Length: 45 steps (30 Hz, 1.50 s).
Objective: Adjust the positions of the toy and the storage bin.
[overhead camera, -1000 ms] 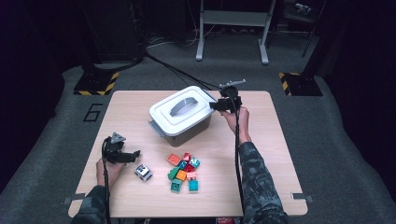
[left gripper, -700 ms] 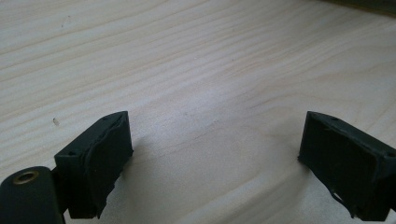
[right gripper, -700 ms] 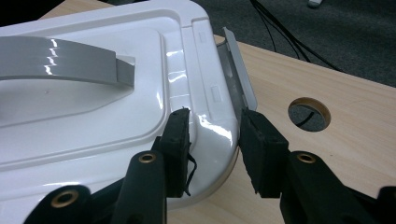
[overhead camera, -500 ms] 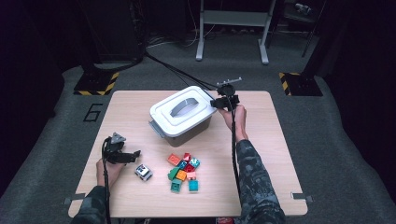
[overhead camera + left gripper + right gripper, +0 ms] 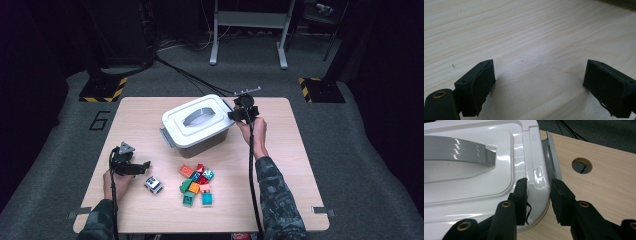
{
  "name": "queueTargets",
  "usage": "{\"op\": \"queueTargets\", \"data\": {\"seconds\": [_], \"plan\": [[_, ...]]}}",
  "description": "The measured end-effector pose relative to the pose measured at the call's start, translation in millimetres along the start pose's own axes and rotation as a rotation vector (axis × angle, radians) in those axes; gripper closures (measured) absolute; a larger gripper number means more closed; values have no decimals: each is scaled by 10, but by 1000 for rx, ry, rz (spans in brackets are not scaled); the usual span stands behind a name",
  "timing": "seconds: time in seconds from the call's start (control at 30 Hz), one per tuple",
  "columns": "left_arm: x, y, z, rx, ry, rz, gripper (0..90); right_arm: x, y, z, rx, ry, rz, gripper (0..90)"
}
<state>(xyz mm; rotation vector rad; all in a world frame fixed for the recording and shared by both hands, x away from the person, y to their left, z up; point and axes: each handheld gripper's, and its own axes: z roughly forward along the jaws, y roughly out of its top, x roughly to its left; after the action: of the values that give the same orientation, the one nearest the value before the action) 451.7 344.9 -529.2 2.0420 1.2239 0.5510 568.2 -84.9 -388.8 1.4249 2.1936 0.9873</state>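
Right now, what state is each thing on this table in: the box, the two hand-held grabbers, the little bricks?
White plastic box with grey handle: lid on, handle lying flat.
Right gripper: jaws just closed, pinching the lid's rim at a corner.
Left gripper: open, nothing between its jaws, low over bare wood.
Coloured toy bricks: loose in a cluster on the table.
Small white-and-black block: apart, near the left gripper.

The left gripper hangs low over the table, jaws wide apart with bare pale wood grain between them. One black pad stands left, the other right; a dark speck lies just beyond the left pad.
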Motion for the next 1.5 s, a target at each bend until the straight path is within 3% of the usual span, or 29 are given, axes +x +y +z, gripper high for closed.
{"op": "queueTargets", "data": {"seconds": [0.17, 0.27, 0.43, 0.7, 0.77, 0.93, 1.2, 1.3, 1.37, 1.5], "plan": [[-1, 0, 0, 0, 0, 0, 99, 20, -50, -71, 10, 3, -17, 661], [-1, 0, 1, 0, 0, 0, 99, -18, -50, -82, -15, 27, -7, 600], [-1, 0, 0, 0, 0, 0, 99, -94, 1, -70, -71, -11, -34, 564], [-2, 0, 0, 0, 0, 0, 99, -182, 113, 64, -72, -21, -35, 649], [-2, 0, 0, 0, 0, 0, 99, -171, 130, 123, -63, -46, -69, 665], [-3, 0, 1, -1, 0, 0, 100, -194, 179, 203, -51, -32, -46, 686], [-6, 0, 1, -2, 0, 1, 100, -215, 190, 324, -10, -41, -58, 752], [-5, 0, 0, -2, 1, 3, 100, -238, 172, 346, -15, -9, -37, 851], [-10, -1, 0, -4, 4, 0, 101, -223, 172, 346, -19, -45, -42, 854], [-10, -1, 0, -4, 2, -1, 102, -239, 158, 318, -11, -56, -22, 856]]}}
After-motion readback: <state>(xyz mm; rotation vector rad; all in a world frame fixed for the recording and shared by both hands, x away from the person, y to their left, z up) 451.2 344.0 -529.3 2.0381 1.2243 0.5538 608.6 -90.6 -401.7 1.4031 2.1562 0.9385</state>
